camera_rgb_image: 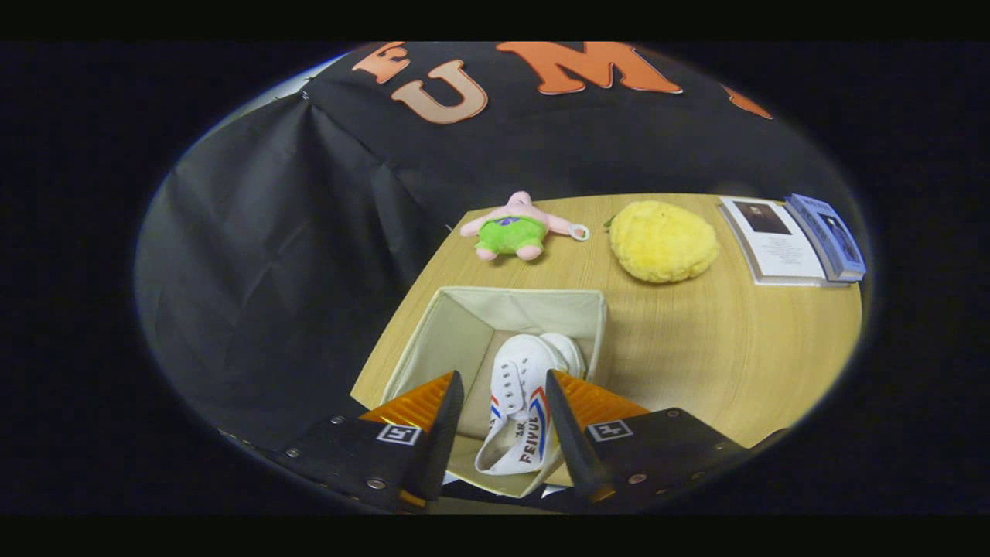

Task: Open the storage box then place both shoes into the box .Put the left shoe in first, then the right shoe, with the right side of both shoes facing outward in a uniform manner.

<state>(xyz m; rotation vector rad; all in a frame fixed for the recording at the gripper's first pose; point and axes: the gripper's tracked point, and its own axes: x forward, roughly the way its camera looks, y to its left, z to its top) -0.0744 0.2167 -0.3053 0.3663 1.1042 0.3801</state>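
Note:
A beige fabric storage box (pixel 464 325) stands open on the wooden table, near its left edge. A white canvas shoe (pixel 520 402) with red and blue side stripes lies inside it, toe pointing away from me. A second white rounded shape (pixel 571 350) shows beside that toe, against the box's right wall; I cannot tell whether it is another shoe. My gripper (pixel 503 374) hovers over the box's near side, open. The shoe shows in the gap between the fingers, with a clear gap at the left finger (pixel 447 422).
Beyond the box lie a pink and green plush toy (pixel 514 226) and a yellow fluffy cushion (pixel 662 241). Books (pixel 789 238) rest at the table's far right corner. Bare wood (pixel 696 348) spreads right of the box; black cloth hangs off the left edge.

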